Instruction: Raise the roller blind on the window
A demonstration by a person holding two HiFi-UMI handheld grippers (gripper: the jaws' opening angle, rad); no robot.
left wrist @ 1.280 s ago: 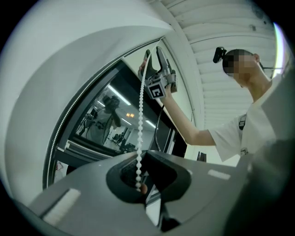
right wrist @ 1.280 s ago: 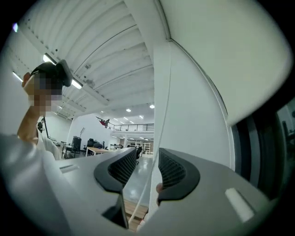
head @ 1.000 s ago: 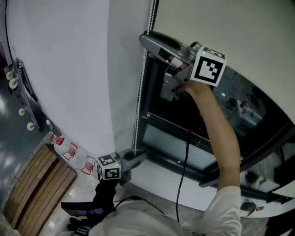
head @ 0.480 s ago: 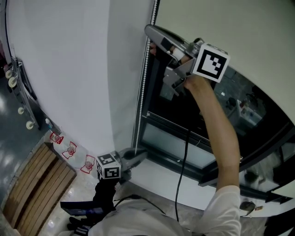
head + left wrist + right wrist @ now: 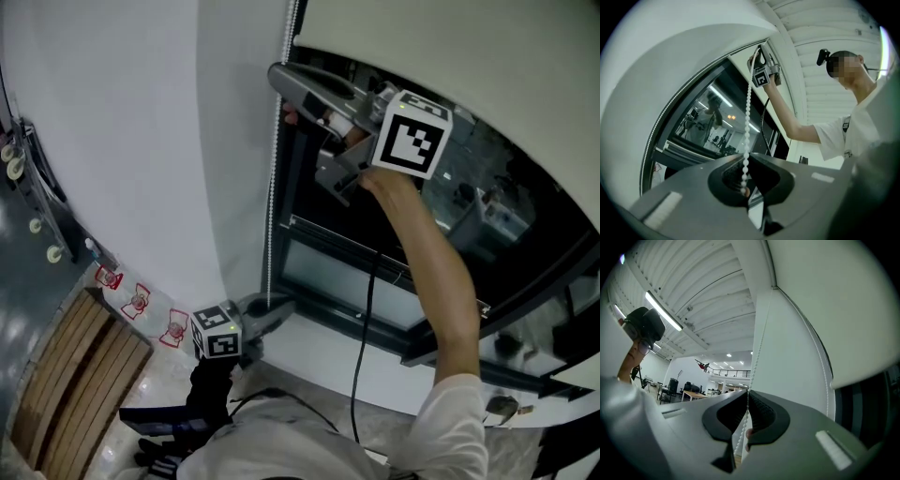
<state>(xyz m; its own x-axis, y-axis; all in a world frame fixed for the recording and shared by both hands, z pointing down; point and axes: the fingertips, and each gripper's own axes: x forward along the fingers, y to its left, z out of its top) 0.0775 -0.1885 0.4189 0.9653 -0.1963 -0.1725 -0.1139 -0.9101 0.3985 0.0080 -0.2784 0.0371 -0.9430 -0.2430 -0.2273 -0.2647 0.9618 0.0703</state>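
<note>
**White wall (image 5: 122, 141) and dark window (image 5: 356, 234): blind and cord, both tongs engaged**

1. Roller blind (image 5: 506, 56). Cream fabric across the upper part of the window. Its lower edge runs just above the raised right tongs, and dark glass is bare beneath it.

2. Bead chain (image 5: 271, 187). White beads hanging down the left edge of the window, between the frame and the wall. It runs from the top of the window down to the sill (image 5: 319, 352).

3. Right tongs (image 5: 284, 86). Held high at the upper left corner of the window on an outstretched arm (image 5: 427, 272), pointing at the chain. The jaws have just been closing. The right gripper view shows them drawn together with the bead chain pinched between them.

4. Left tongs (image 5: 274, 307). Held low at the lower left corner of the window, just above the sill. In the left gripper view the jaws meet on the same chain, with a few beads dangling loose behind the grip.

5. Black cable (image 5: 367, 319). Trails from the right tongs down across the window to the person's body.

6. Wooden slats (image 5: 75, 375). On the floor, well to the left of the window, below the wall.
</note>
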